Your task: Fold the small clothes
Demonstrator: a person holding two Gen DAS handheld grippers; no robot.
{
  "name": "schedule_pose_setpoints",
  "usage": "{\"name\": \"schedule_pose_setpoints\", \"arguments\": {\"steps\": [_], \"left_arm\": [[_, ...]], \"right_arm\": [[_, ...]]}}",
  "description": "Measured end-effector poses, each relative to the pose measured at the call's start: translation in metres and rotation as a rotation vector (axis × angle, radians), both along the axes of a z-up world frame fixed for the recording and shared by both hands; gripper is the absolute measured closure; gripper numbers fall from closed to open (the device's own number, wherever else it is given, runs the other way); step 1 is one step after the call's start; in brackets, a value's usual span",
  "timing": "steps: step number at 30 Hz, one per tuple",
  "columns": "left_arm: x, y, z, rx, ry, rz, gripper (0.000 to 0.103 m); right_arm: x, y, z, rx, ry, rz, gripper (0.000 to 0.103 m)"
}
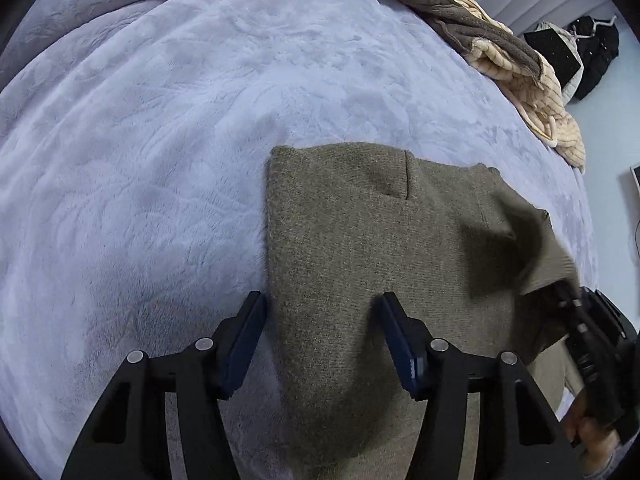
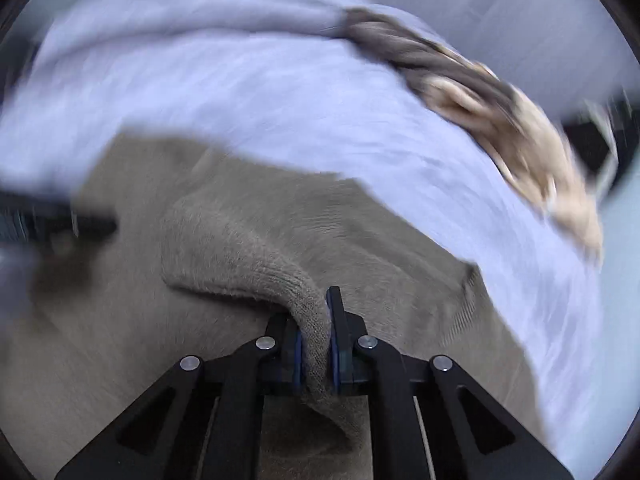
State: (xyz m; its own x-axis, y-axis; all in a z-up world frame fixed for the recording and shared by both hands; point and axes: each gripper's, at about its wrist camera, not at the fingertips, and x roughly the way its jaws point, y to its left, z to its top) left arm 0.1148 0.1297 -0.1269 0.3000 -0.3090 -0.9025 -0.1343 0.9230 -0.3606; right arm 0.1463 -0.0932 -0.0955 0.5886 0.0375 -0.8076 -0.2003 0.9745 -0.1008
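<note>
1. Olive knit sweater (image 1: 352, 240) is what we're folding. It lies flat on the bed, on a pale lavender fleece blanket (image 1: 160, 140), with its left side already folded in to a straight edge.
2. Our left tongs (image 1: 320, 312) are spread apart above the lower part of the sweater. The left finger sits just off the folded edge over the blanket and the right finger is over the knit. Nothing is pinched between them, and we can't tell whether the tips actually touch the fabric.
3. Our right tongs (image 2: 316, 320) are pressed together on a bunched fold of the sweater (image 2: 248, 248). The knit runs right through between the blue pads and rises off the rest of the garment as a rounded ridge.
4. From the left wrist view, the right tongs (image 1: 568, 300) show at the right edge of the sweater, with that side lifted and throwing a dark shadow on the layer below. A bit of the hand (image 1: 592, 436) holding them shows too.
5. The right wrist view is pretty smeared, so fine detail is hard to read there.
6. A crumpled brown and cream blanket (image 1: 500, 52) lies along the far right side of the bed, well apart from the sweater.
</note>
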Motion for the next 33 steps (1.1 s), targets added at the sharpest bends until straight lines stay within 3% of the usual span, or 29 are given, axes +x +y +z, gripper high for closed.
{"name": "schedule_pose_setpoints", "arguments": {"steps": [3, 7, 8, 9, 10, 11, 13, 17, 21, 22, 24, 25, 28, 30, 33], "left_arm": [[0.006, -0.001, 0.001, 0.003, 0.015, -0.018, 0.043], [0.010, 0.002, -0.001, -0.011, 0.012, -0.025, 0.043], [0.011, 0.001, 0.000, -0.009, 0.005, -0.026, 0.049], [0.012, 0.001, 0.001, -0.014, -0.003, -0.032, 0.069], [0.013, 0.001, 0.001, -0.035, -0.007, -0.046, 0.076], [0.015, 0.000, 0.001, -0.042, -0.003, -0.049, 0.077], [0.016, 0.000, 0.003, -0.053, -0.008, -0.065, 0.083], [0.018, 0.004, 0.003, -0.087, -0.004, -0.079, 0.083], [0.019, 0.007, 0.004, -0.104, -0.004, -0.107, 0.085], [0.020, 0.007, 0.004, -0.111, -0.003, -0.113, 0.085], [0.021, 0.011, 0.005, -0.123, -0.001, -0.122, 0.085], [0.022, 0.012, 0.006, -0.126, -0.001, -0.126, 0.087], [0.024, 0.018, 0.011, -0.129, -0.010, -0.151, 0.088], [0.026, 0.023, 0.012, -0.105, -0.025, -0.172, 0.088], [0.029, 0.037, 0.002, -0.077, -0.011, -0.154, 0.088]], "right_arm": [[-0.027, -0.096, 0.008, 0.348, -0.020, -0.305, 0.092], [-0.066, -0.189, -0.039, 0.736, 0.097, -0.644, 0.087], [-0.077, -0.204, -0.054, 0.810, 0.138, -0.714, 0.086], [-0.083, -0.210, -0.061, 0.857, 0.155, -0.736, 0.083], [-0.093, -0.213, -0.065, 0.919, 0.149, -0.735, 0.075], [-0.100, -0.210, -0.063, 0.953, 0.140, -0.720, 0.059], [-0.112, -0.192, -0.055, 0.988, 0.139, -0.676, 0.040], [-0.095, -0.120, -0.073, 1.125, 0.291, -0.523, 0.038], [-0.070, -0.038, -0.090, 1.129, 0.391, -0.385, 0.039], [-0.060, -0.022, -0.093, 1.119, 0.399, -0.369, 0.040], [-0.050, 0.001, -0.099, 1.106, 0.432, -0.357, 0.061], [-0.046, 0.009, -0.103, 1.126, 0.463, -0.353, 0.098], [-0.044, 0.016, -0.097, 1.253, 0.429, -0.343, 0.097], [-0.045, 0.022, -0.090, 1.285, 0.401, -0.319, 0.097], [-0.042, 0.041, -0.108, 1.121, 0.462, -0.332, 0.097]]}}
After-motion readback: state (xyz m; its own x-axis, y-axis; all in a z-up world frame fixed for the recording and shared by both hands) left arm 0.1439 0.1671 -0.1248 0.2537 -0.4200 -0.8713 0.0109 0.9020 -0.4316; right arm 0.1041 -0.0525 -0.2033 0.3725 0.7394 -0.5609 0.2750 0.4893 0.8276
